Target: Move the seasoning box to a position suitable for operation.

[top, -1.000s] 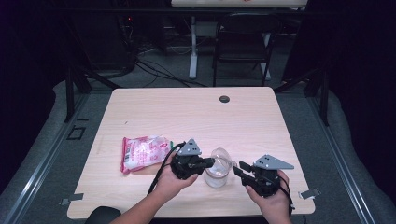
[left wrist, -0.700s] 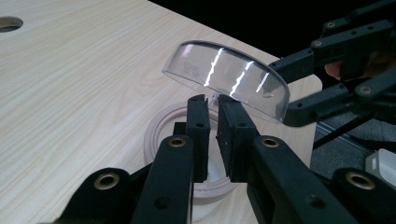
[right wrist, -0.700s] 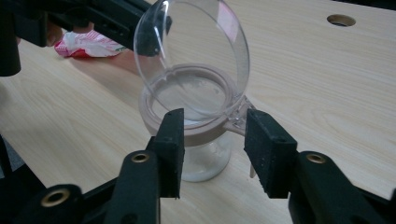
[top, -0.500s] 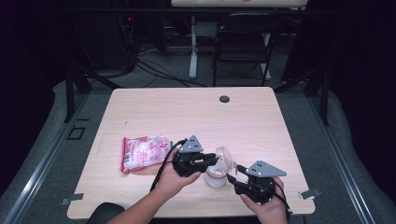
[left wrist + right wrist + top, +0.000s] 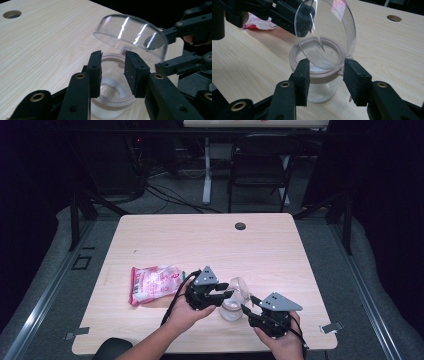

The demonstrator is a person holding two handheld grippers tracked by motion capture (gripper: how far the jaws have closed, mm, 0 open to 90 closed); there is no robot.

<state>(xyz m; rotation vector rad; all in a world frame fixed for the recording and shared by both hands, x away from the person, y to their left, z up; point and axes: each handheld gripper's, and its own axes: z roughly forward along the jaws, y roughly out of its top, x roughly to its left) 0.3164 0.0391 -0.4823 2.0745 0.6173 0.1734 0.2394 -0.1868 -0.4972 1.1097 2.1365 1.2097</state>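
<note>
The jar (image 5: pixel 231 309) stands at the table's (image 5: pixel 210 240) near edge, right of centre, between the two grippers; its clear lid (image 5: pixel 240 286) is hinged up and tilted. The left gripper (image 5: pixel 226 294), whose jaws have just been opening, is released, pads apart above the jar's rim; the right gripper (image 5: pixel 247 306) has been closing, its jaws flanking the rim without clearly pressing it. A pink bag (image 5: pixel 155 283) lies left of the jar.

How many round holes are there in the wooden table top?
1: a single round hole near the far edge of the table, a little right of the middle. The hands and jar might hide another.
</note>
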